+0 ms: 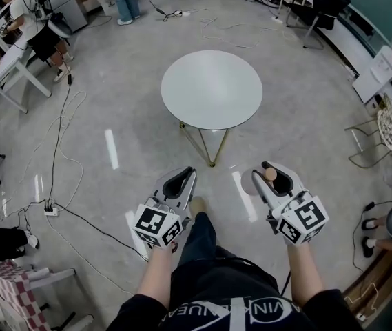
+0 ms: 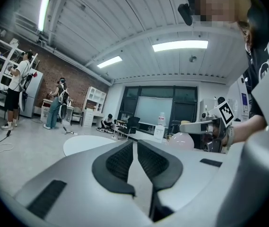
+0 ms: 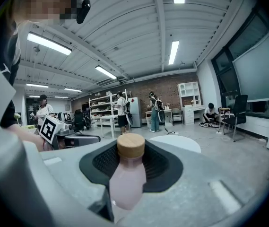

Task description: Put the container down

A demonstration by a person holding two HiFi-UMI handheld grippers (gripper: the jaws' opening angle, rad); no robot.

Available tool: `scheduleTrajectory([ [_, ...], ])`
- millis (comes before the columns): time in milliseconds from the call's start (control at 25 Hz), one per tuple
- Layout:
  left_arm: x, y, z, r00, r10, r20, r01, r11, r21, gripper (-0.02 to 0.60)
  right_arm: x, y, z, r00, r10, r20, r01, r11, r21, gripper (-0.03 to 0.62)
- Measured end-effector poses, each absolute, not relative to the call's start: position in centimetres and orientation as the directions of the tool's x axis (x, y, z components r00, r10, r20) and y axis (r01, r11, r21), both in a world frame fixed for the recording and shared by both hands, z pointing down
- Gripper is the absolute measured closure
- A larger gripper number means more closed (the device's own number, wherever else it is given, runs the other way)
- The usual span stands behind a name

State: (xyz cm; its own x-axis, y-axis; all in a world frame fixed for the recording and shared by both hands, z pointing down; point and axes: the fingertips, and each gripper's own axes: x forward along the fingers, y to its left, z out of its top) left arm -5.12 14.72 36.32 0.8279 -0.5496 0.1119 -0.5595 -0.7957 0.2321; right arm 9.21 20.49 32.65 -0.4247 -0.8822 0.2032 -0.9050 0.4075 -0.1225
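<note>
Two tools [image 1: 189, 173] [image 1: 260, 171], one container [image 3: 127, 176], one table [image 1: 211, 89]

Ahead of you a round white surface [image 1: 211, 88] stands on thin gold legs on the glossy grey floor [image 1: 113, 123]. Cables [image 1: 61, 126] trail left. Beyond are a brick wall [image 3: 172, 91], white shelving [image 3: 101, 110] and ceiling strip lights [image 3: 174, 51].

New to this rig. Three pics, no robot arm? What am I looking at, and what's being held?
There is no robot: a person holds a two-jaw gripper in each hand. The head view looks down from a head camera at both grippers and a round white table with nothing on it. The other two views come from cameras riding on each gripper. The left gripper has its jaws together, empty. The right gripper grips a pink bottle with a wooden cap, short of the table.
</note>
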Motion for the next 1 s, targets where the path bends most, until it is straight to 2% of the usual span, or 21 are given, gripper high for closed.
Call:
scheduleTrajectory([
  [1000,-2.4,0.8,38.3,0.831,-0.533,0.157,-0.555,-0.785,0.276,0.549,11.1,7.2,34.5,-0.424,-0.870,0.253,-0.905,0.397,-0.151,0.467],
])
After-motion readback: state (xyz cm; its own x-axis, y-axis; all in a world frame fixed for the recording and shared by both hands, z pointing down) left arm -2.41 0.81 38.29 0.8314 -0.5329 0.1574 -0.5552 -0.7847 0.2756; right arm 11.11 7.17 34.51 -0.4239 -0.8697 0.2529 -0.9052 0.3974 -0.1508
